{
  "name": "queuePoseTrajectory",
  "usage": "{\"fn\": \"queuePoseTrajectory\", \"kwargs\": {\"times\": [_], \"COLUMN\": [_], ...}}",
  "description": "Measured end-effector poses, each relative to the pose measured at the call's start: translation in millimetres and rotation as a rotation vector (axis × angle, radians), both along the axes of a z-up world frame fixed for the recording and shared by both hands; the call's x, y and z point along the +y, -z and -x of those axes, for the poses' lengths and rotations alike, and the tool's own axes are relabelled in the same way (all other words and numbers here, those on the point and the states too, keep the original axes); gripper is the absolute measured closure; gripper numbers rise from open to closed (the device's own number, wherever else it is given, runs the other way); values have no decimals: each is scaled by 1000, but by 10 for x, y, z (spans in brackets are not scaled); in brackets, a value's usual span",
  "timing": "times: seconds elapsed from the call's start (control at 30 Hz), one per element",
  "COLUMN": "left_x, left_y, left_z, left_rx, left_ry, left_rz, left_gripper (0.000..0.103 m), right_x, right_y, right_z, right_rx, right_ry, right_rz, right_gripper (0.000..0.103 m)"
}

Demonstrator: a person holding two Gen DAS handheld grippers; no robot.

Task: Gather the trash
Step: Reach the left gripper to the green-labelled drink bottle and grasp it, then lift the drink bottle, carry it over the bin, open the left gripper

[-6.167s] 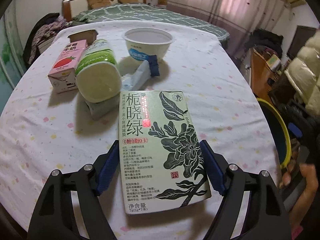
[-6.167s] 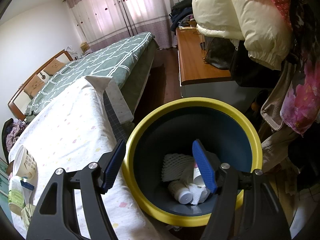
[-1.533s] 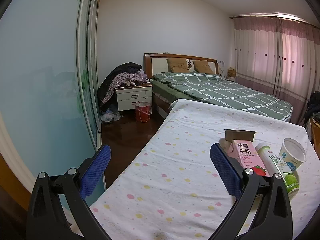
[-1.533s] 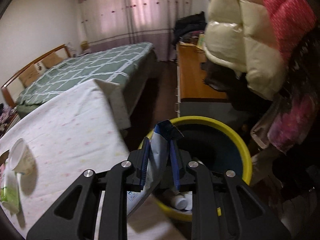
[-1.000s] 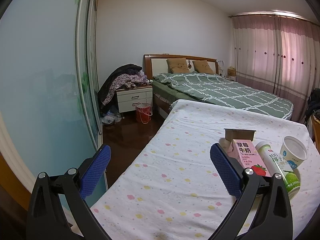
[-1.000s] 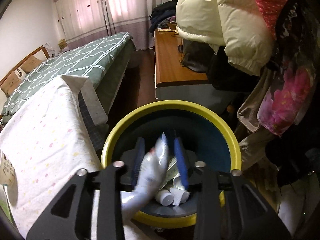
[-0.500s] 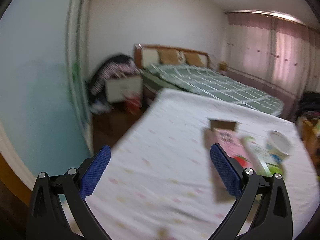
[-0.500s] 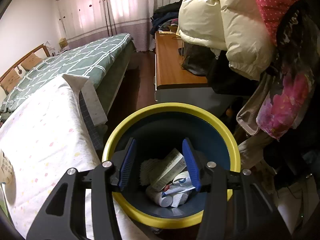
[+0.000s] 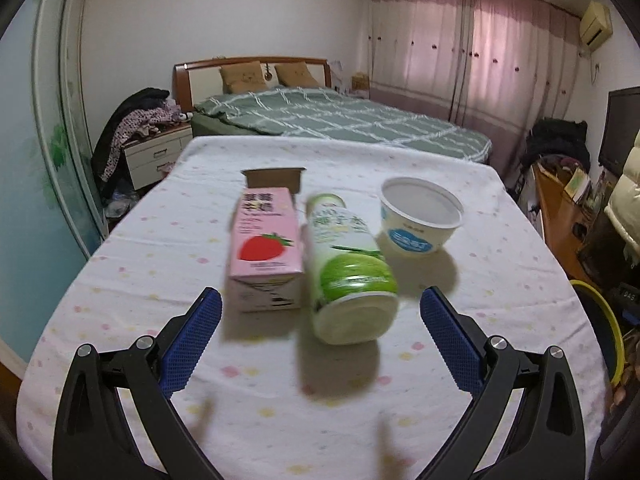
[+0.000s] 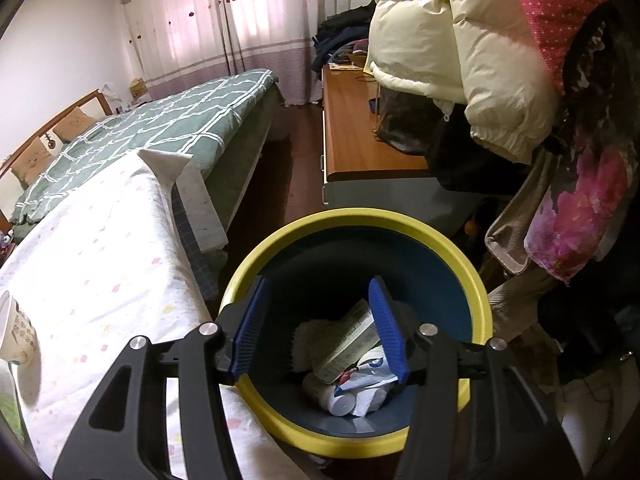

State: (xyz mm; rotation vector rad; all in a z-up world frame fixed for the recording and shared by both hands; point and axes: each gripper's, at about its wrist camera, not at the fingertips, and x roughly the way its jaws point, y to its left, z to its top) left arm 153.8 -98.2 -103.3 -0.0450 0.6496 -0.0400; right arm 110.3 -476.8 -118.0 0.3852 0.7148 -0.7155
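Note:
In the left wrist view my left gripper (image 9: 320,320) is open and empty above the dotted tablecloth. Just ahead of it lie a pink strawberry milk carton (image 9: 266,248), a green and white bottle (image 9: 348,268) on its side and a white paper bowl (image 9: 420,220). A small brown box (image 9: 274,178) sits behind the carton. In the right wrist view my right gripper (image 10: 320,320) is open and empty over the yellow-rimmed blue bin (image 10: 400,224). In the bin lie a tea box (image 10: 348,344), a blue and white wrapper (image 10: 368,376) and a white bottle (image 10: 332,396).
The bin (image 9: 600,320) stands off the table's right edge. A wooden cabinet (image 10: 360,140) and hanging coats (image 10: 480,60) are behind and right of the bin. A bed (image 9: 340,120) lies beyond the table. The paper bowl (image 10: 16,336) shows at the table's left.
My right gripper has opened and the blue and white wrapper has dropped into the bin. My left gripper has swung right from the table's end towards the carton, bottle and bowl.

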Motion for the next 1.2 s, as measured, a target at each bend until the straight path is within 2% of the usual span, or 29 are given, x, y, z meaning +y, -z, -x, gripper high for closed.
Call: {"fn": "queuePoseTrajectory", "kwargs": {"times": [0.2,0.37,0.47,0.7,0.9,1.2], "left_x": [-145,-249,-280,-218,-121,-106], "left_y": [105,146,172,94,-149,-493], "left_z": [-237,-312,-361,-246,-55,127], "left_rx": [70,87,105,67,0,-54], "left_ry": [1,0,6,21,47,109], "left_rz": [-4,-15,-18,-31,-43,-29], "left_gripper": [21,33,47,49,49,50], "right_x": [-6,-23,-25,-30,-26,-25], "right_y": [9,22,23,31,31,29], "right_z": [-9,-13,-13,-8,-13,-14], "right_rx": [-14,-22,-26,-32,-33,-33], "right_ry": [-20,-31,-36,-39,-38,-40], "right_rz": [-20,-40,-47,-57,-57,-56], "right_gripper": [52,52,52,52,52,52]}}
